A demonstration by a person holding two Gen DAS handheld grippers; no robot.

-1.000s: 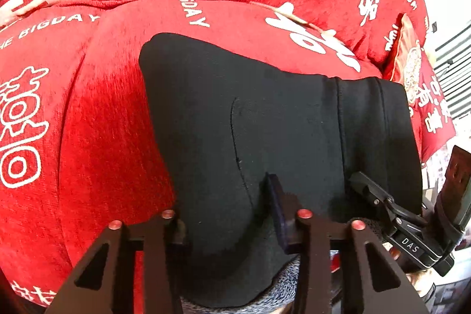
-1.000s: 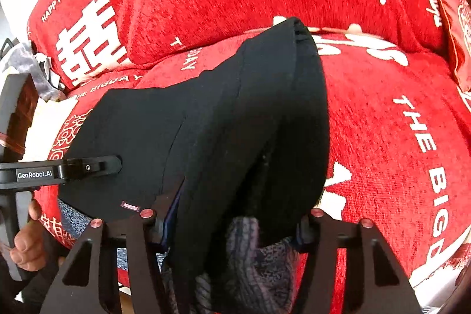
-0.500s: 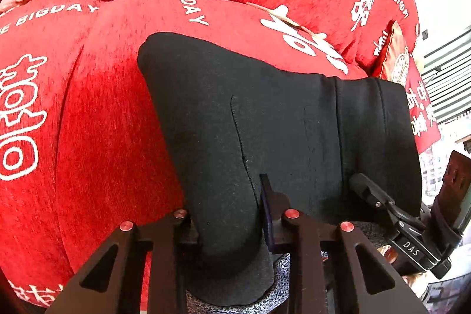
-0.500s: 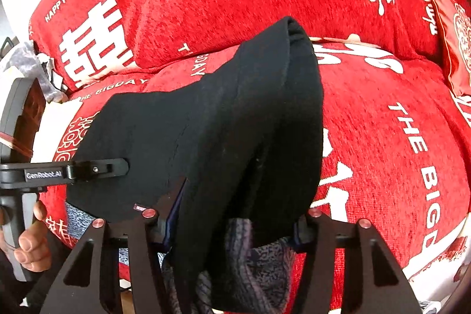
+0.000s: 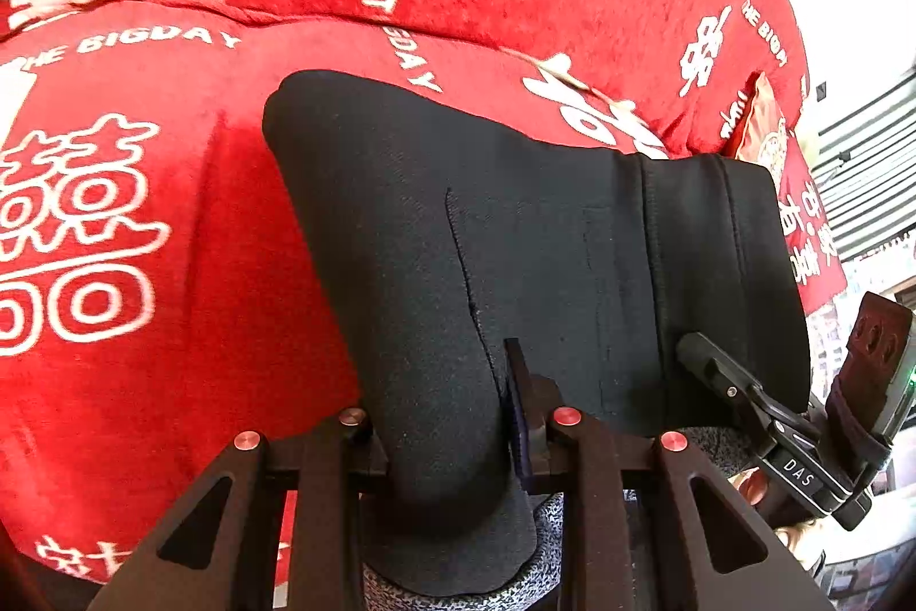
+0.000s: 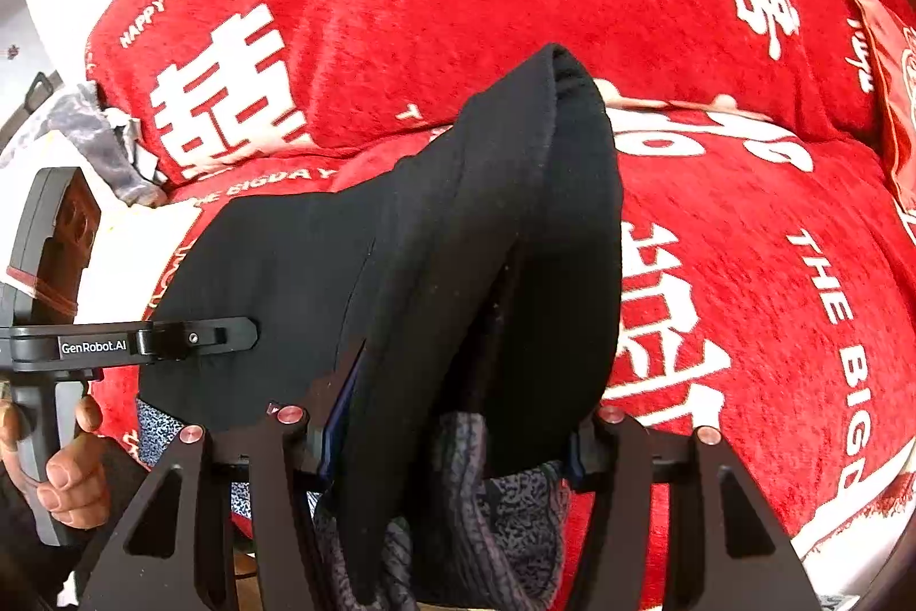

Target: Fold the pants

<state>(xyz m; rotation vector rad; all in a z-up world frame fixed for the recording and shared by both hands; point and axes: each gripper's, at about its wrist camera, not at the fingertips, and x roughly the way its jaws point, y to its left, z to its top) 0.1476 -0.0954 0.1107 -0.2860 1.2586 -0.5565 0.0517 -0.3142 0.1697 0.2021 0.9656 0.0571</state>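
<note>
In the left wrist view, my left tongs (image 5: pixel 452 430) are now clenched on the near edge of the black pants (image 5: pixel 544 267), having narrowed from a wider gape a second ago; the pants lie folded on the red sofa cover (image 5: pixel 143 353). In the right wrist view, my right tongs (image 6: pixel 452 430) still grip the bunched right end (image 6: pixel 515 267). I judge the next fold can begin.

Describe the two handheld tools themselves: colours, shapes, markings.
Both are matte black. Each tool's fingers sit on triangular cut-out brackets studded with copper-red round rivets, with dark blue pads. The left tool, seen from the right wrist view, carries white "GenRobot.AI" lettering and a red band round its grip. The right tool, seen from the left wrist view, reads "DAS". Bare fingers hold both; no cables are visible.
</note>
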